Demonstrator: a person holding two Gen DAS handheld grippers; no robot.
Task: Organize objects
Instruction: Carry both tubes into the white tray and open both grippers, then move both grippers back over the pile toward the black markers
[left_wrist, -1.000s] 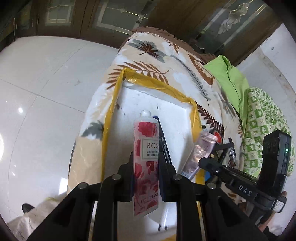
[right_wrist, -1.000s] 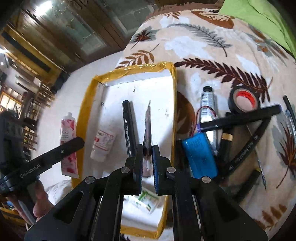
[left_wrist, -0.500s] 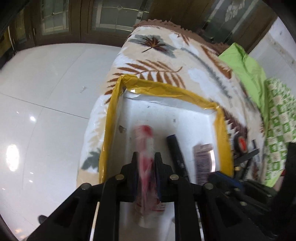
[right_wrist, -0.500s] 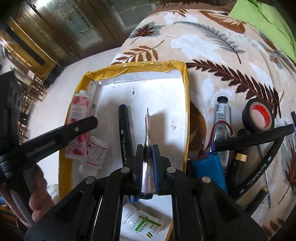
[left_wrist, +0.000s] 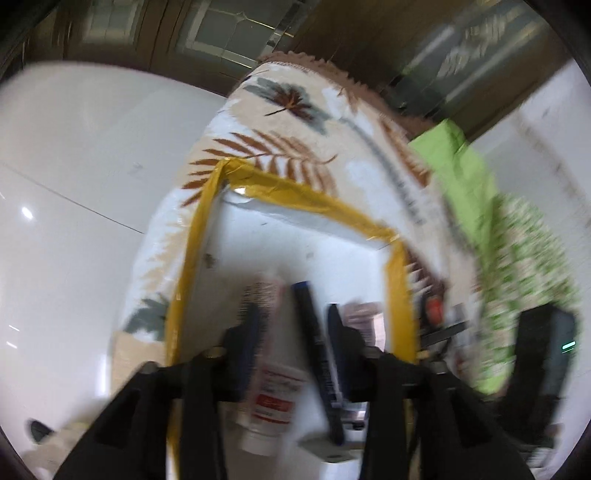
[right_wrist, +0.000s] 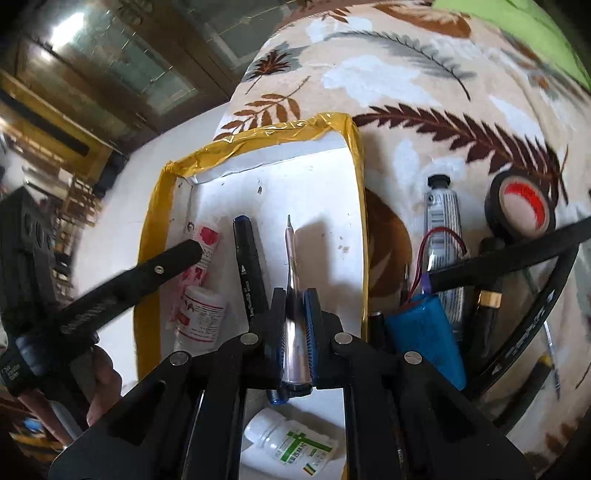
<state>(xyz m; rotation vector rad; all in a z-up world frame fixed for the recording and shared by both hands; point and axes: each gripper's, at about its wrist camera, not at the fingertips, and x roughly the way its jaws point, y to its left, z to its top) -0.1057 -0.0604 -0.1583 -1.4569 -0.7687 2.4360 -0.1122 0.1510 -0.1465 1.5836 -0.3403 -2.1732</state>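
A white box with a yellow taped rim (right_wrist: 356, 206) (left_wrist: 192, 258) lies on a leaf-patterned blanket. My right gripper (right_wrist: 295, 325) is shut on a thin pink tube (right_wrist: 291, 295), seen edge-on, over the box. My left gripper (left_wrist: 293, 325) is open above the box's left side; its finger (right_wrist: 162, 266) shows in the right wrist view. The rose hand cream tube (right_wrist: 205, 254) (left_wrist: 266, 295) lies in the box beside a white bottle with a red label (right_wrist: 201, 317) (left_wrist: 271, 398) and a black marker (right_wrist: 249, 273) (left_wrist: 317, 354).
A white and green bottle (right_wrist: 295, 446) lies at the box's near end. Right of the box on the blanket are a blue battery pack (right_wrist: 428, 336), a silver tube (right_wrist: 443, 218), a black tape roll (right_wrist: 522, 208) and several black pens (right_wrist: 532, 321).
My left gripper has opened and let go of the rose tube, which now lies in the box. My right gripper has moved further over the box with the pink tube.
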